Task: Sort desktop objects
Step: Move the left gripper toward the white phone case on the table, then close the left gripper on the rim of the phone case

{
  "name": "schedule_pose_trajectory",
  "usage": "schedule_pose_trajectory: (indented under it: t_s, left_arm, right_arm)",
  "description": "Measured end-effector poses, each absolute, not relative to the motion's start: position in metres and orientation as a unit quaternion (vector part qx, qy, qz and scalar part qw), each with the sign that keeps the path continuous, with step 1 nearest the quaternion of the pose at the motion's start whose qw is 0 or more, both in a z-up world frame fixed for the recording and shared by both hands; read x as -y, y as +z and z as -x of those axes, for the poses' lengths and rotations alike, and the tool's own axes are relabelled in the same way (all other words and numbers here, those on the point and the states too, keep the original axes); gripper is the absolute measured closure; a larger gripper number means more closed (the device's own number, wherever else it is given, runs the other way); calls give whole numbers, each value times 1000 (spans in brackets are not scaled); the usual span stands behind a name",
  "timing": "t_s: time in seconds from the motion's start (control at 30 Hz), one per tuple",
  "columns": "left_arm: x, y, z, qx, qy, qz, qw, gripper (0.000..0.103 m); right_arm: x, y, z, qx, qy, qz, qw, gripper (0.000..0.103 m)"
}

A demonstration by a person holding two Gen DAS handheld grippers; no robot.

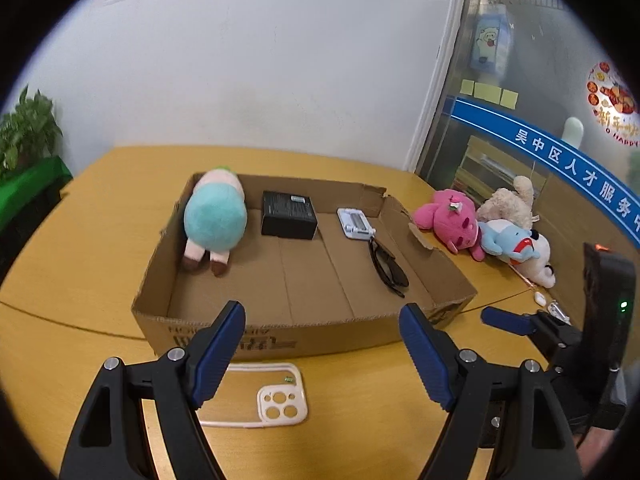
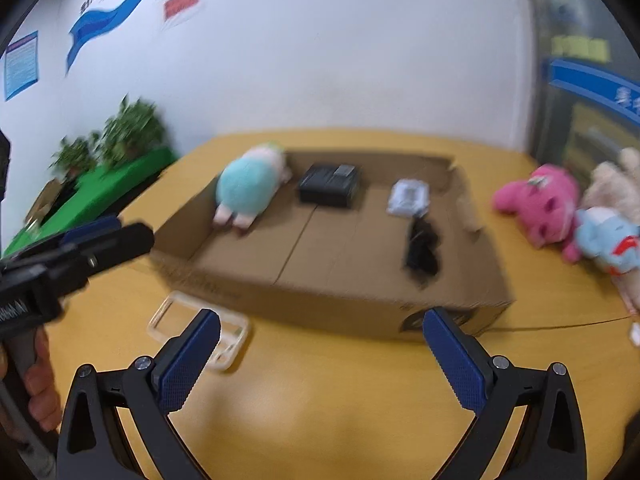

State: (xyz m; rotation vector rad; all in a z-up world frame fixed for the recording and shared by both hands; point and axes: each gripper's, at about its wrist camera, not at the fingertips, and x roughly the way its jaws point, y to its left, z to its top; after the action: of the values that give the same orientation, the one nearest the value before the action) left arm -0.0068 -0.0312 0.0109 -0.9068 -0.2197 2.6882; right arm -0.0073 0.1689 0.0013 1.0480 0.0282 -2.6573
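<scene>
A shallow cardboard box (image 1: 280, 336) (image 2: 320, 300) lies on the yellow table. Inside it are a teal plush (image 1: 214, 222) (image 2: 246, 186), a black box (image 1: 288, 214) (image 2: 329, 185), a small white device (image 1: 354, 222) (image 2: 408, 198) and dark sunglasses (image 1: 388, 266) (image 2: 422, 252). A clear phone case (image 1: 260, 396) (image 2: 200, 330) lies in front of the box. My left gripper (image 1: 322, 312) hangs open above the case and the box's front wall. My right gripper (image 2: 322, 320) is open too, with nothing between its fingers, and shows at the right edge of the left wrist view.
Right of the box lie a pink plush (image 1: 448, 220) (image 2: 538, 204), a beige plush (image 1: 508, 202) and a blue-and-white plush (image 1: 516, 246) (image 2: 608, 240). Small white items (image 1: 540, 298) sit near the right gripper. Potted plants (image 1: 28, 132) stand at the far left. A hand (image 2: 40, 384) holds the left gripper.
</scene>
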Motion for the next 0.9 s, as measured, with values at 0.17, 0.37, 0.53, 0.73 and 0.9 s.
schedule_pose_trajectory:
  t_s: [0.17,0.37,0.53,0.73,0.9]
  left_arm:
    - [74,-19,10,94,924,357,101,24]
    - [122,-69,22,119,899,417,65,25]
    - [139,-98,35,128,884,448,45,38]
    - [134,-116,46,112,872,473,49,58]
    - [128,-125,45,109,862,491,61,84]
  right_arm:
    - [-146,-30,14,-15,-891,-410,192,0]
    - [-116,-68,28,-10,-862,-458,216,2]
    - [-101,-86,38,-16,-857,-468,216,12]
    - [-83,-107,49,-27,-845,-484,226,34]
    - [-77,-120,54,-27,-839,-487,241,59]
